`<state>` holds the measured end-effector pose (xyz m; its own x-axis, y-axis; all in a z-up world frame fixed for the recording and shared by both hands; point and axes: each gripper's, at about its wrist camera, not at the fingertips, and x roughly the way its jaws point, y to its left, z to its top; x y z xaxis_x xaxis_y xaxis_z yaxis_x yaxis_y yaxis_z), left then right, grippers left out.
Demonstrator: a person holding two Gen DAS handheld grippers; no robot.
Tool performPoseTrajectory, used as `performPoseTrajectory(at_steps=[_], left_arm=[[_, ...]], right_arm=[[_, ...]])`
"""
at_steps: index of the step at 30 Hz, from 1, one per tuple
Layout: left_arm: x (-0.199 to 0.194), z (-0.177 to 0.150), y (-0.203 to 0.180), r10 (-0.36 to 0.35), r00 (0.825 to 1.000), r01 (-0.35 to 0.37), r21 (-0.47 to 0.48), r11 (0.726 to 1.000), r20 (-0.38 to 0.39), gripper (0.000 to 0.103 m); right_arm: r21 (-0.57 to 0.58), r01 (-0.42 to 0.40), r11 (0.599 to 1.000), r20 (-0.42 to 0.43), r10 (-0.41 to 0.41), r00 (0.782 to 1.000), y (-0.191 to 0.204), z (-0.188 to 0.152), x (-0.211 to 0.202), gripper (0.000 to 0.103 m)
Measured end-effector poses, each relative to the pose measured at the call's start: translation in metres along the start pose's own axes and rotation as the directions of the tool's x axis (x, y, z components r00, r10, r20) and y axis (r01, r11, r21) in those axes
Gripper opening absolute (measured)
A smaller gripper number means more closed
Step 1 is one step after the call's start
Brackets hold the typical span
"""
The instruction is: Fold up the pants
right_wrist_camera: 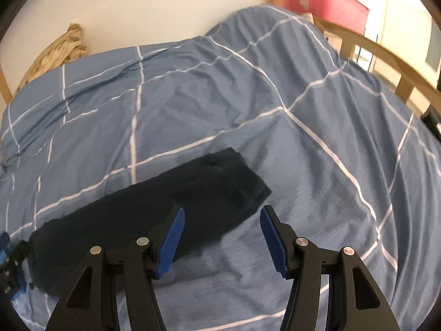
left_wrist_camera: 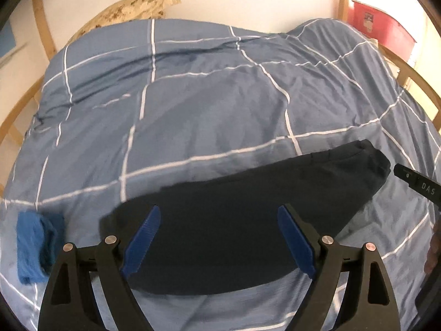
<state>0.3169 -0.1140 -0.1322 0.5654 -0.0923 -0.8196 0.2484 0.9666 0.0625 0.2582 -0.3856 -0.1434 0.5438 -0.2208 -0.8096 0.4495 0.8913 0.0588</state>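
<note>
Beside the dark pants, right claw marked "DAS", both claws spread

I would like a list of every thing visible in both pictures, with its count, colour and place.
pants: one, dark navy, lying in a long strip on the duvet
duvet: one, blue with white grid lines, covering the bed
blue cloth: one, bundled, left of the pants
patterned pillow: one, beige, against the wall
bed rail: wooden, at the right
red box: one, behind the rail
left gripper: jaws open, above the pants
right gripper: jaws open, near the pants' right end
</note>
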Motion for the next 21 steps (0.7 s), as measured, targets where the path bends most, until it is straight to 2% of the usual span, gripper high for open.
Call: performPoseTrajectory(at_steps=[6,9,11,14,16,21], left_arm=[[0.018,-0.008,-0.03,0.047,0.998,-0.047,-0.007,0.999,-0.048,0.087],[0.024,-0.011,-0.039,0.066,0.996,-0.065,0.011,0.998,-0.053,0.087],[0.027,-0.013,-0.045,0.077,0.996,-0.076,0.019,0.997,-0.053,0.087],[0.032,-0.013,-0.052,0.094,0.994,-0.093,0.029,0.995,-0.053,0.087],[0.035,-0.014,-0.055,0.092,0.994,-0.09,0.03,0.995,-0.059,0.087],[0.044,-0.017,-0.053,0.093,0.992,-0.093,0.011,0.996,-0.083,0.087]], right_arm=[[0.055,-0.038,0.998,-0.044,0.041,0.998,-0.033,0.001,0.036,0.056],[0.1,-0.067,0.993,-0.066,0.073,0.995,-0.045,0.002,0.054,0.05],[0.128,-0.08,0.989,-0.072,0.09,0.993,-0.051,0.001,0.064,0.05],[0.174,-0.105,0.979,-0.075,0.119,0.99,-0.058,0.003,0.077,0.05],[0.203,-0.116,0.972,-0.08,0.135,0.988,-0.062,0.005,0.085,0.045],[0.242,-0.137,0.96,-0.1,0.165,0.981,-0.065,0.005,0.1,0.04]])
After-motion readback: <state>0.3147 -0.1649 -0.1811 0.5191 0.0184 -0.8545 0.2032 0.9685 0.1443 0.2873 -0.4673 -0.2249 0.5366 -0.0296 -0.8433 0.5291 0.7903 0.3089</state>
